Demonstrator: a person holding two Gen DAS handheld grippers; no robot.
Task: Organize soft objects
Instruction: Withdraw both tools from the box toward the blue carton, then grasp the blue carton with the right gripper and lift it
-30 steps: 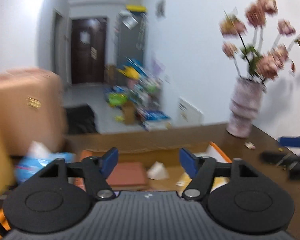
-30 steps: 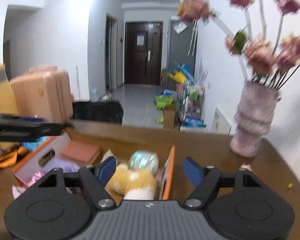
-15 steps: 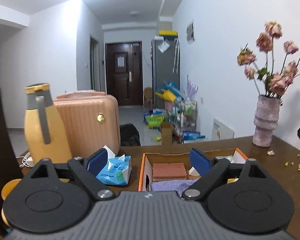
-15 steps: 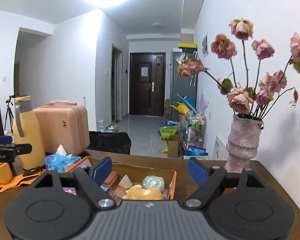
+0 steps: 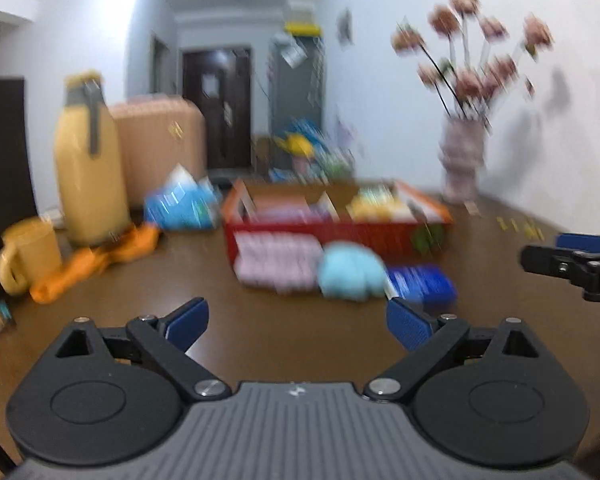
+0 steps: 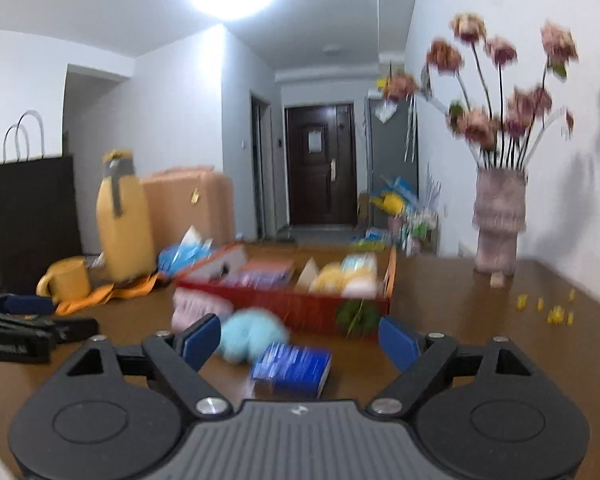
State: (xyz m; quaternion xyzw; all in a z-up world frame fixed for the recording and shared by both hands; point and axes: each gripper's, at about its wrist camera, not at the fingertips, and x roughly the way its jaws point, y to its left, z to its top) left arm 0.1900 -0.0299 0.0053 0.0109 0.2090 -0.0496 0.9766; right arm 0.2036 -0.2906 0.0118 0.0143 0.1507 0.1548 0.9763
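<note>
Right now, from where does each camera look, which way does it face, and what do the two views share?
Left wrist: sits behind the open left gripper, facing across the table at the red box; the right gripper shows at the right edge.
Right wrist: sits behind the open right gripper, above the blue packet; the left gripper shows at the left edge.
Shared: box, light-blue soft toy, vase.

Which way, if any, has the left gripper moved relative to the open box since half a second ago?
Yes. The left gripper has backed away from the open box, which now sits farther off with table and three loose items in between.
</note>
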